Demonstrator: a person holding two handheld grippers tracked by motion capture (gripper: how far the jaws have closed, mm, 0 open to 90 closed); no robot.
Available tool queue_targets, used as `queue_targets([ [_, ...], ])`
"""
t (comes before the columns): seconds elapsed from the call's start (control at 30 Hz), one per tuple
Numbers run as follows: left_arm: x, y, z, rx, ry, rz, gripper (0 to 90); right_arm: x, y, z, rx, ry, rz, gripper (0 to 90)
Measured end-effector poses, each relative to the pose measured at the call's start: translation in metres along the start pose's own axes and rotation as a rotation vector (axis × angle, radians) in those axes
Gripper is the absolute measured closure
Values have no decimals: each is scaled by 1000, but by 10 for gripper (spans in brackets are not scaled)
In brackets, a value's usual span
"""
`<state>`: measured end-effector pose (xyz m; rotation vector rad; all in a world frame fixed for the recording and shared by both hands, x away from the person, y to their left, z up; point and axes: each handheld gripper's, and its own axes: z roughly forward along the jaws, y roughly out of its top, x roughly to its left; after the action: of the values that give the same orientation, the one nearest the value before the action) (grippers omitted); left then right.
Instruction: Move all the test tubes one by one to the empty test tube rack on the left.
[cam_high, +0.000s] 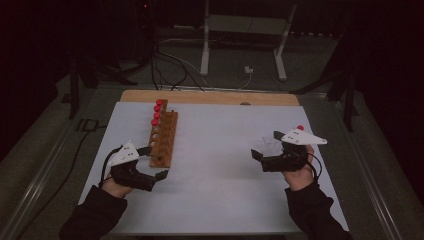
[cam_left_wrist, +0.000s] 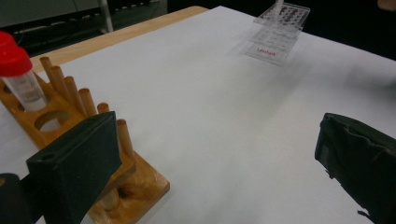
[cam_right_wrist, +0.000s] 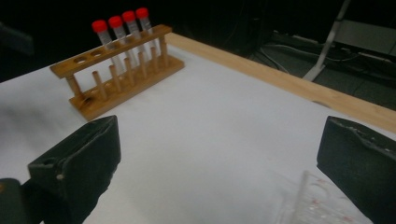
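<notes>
A wooden tube rack (cam_high: 165, 141) stands at the left of the white mat, with several red-capped tubes (cam_high: 157, 112) in its far holes. My left gripper (cam_high: 153, 162) is open at the rack's near end; in the left gripper view its left jaw sits just in front of the rack (cam_left_wrist: 140, 182), and nothing is between the jaws (cam_left_wrist: 215, 163). A capped tube (cam_left_wrist: 21, 77) stands at that view's left edge. My right gripper (cam_high: 266, 145) is open over a clear plastic tray (cam_high: 265, 144). The tray's corner (cam_right_wrist: 317, 200) lies near its right jaw, and the rack (cam_right_wrist: 122, 70) stands far ahead.
The white mat (cam_high: 220, 170) covers a wooden table whose bare back edge (cam_high: 210, 96) shows. A red cap (cam_high: 300, 127) peeks up behind the right gripper's plate. The clear tray (cam_left_wrist: 279, 35) lies far across the mat. Cables and a metal stand (cam_high: 245, 30) are on the floor beyond.
</notes>
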<state>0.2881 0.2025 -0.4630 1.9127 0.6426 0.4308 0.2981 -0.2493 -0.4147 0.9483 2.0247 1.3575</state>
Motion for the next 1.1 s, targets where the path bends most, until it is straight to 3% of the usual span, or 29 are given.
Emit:
queue_targets([
  [0.37,-4,-5,1,-11,-15,-23,11,-41,5,-12,-31,-103,40,0],
  [0.67,-8,-4,0,-10,-16,-23,11,-80,-8,-16,-32,-211,88,0],
  [1.03,-9,-5,2,-4,-33,-24,12,-121,-45,-9,55,-322,199,0],
  [1.1,-9,-5,2,3,-32,-20,11,-125,-49,-7,70,-326,206,54],
])
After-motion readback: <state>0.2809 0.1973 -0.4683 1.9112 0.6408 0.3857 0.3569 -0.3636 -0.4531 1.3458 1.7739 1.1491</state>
